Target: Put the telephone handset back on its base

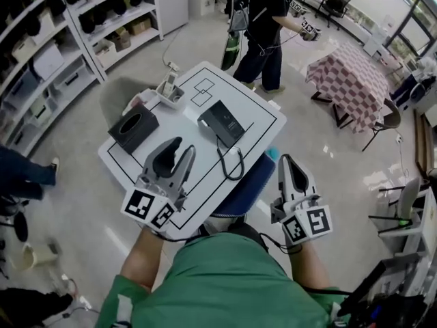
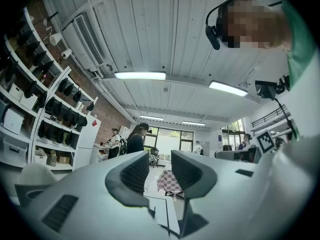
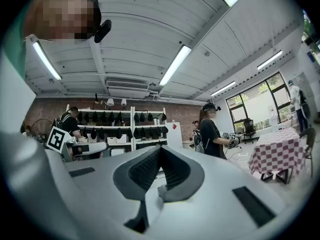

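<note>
Left gripper [image 1: 184, 147], jaws apart and empty, might snag the cord [image 1: 233, 164] looping beside the phone [image 1: 222, 123]; right gripper [image 1: 286, 160] jaws together.

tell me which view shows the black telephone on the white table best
The head view: the black telephone shows whole on the white table, its cord looping toward the near edge. The left gripper view shows only a strip of table between its jaws; the right gripper view shows no telephone.

Lab workroom, with stocked shelves [image 1: 42, 55] and marked table [image 1: 257, 124].
</note>
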`<move>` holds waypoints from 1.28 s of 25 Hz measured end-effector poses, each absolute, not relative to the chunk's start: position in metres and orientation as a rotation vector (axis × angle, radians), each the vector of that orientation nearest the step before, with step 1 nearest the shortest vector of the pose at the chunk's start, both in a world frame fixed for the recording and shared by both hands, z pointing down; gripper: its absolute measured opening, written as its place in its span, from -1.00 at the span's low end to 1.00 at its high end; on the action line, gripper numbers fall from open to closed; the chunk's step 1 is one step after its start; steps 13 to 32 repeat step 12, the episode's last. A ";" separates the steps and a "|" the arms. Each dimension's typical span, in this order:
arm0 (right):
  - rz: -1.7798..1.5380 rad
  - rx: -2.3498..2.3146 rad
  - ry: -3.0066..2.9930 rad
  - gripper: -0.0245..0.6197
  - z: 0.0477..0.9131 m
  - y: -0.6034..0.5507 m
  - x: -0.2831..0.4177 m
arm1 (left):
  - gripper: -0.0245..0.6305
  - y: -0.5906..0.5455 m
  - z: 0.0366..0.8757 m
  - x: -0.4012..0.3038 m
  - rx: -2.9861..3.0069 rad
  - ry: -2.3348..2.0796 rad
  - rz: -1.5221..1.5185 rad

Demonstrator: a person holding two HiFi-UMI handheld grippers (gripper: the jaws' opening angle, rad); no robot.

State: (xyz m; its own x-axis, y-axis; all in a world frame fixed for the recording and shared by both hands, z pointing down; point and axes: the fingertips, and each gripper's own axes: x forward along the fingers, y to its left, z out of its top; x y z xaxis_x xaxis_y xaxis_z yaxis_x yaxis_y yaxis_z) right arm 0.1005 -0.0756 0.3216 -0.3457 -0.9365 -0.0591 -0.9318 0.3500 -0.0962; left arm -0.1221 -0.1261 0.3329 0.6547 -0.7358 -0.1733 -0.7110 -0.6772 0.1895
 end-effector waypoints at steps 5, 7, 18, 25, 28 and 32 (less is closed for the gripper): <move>-0.070 -1.752 2.494 -0.88 0.327 -0.081 0.104 | -0.47 -0.130 0.340 -0.126 2.748 -1.231 -0.338; -0.068 -1.749 2.499 -0.88 0.328 -0.084 0.104 | -0.47 -0.131 0.342 -0.127 2.744 -1.239 -0.329; -0.074 -1.732 2.514 -0.88 0.335 -0.095 0.105 | -0.47 -0.139 0.349 -0.122 2.739 -1.246 -0.310; -0.074 -1.732 2.514 -0.88 0.335 -0.095 0.105 | -0.47 -0.139 0.349 -0.122 2.739 -1.246 -0.310; -0.074 -1.732 2.514 -0.88 0.335 -0.095 0.105 | -0.47 -0.139 0.349 -0.122 2.739 -1.246 -0.310; -0.074 -1.732 2.514 -0.88 0.335 -0.095 0.105 | -0.47 -0.139 0.349 -0.122 2.739 -1.246 -0.310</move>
